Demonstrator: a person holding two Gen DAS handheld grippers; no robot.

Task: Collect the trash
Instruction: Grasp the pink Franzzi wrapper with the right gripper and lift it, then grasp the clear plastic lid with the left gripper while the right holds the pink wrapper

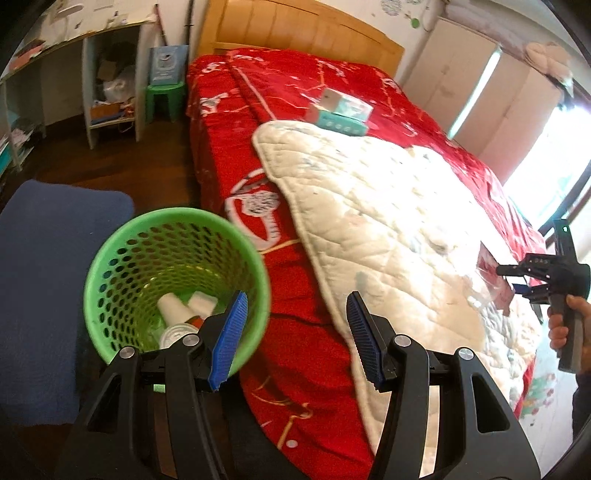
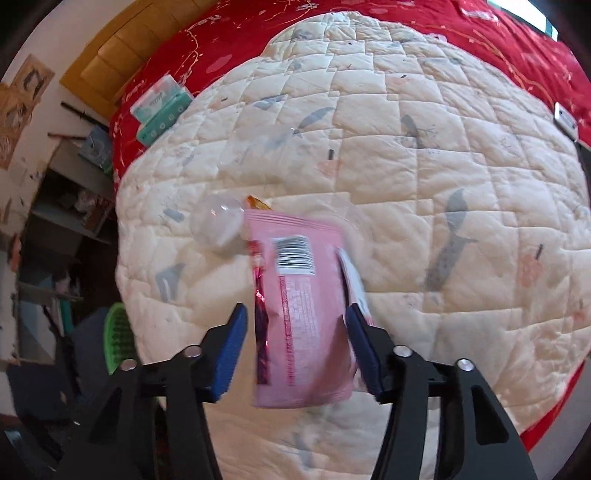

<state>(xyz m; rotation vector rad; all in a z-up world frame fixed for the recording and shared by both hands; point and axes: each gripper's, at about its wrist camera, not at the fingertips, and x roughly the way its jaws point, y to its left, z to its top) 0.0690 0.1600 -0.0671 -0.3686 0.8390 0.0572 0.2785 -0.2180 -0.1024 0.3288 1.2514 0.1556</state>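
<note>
on white quilt (image 2: 406, 155), pink barcoded packet (image 2: 299, 314) btwn open right tool (image 2: 295, 328) fingers.

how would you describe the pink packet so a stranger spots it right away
Find the white quilt on the red bedspread. The pink packet lies between the right gripper's open jaws. Beside it is a clear cup; only the packet has a barcode.
</note>
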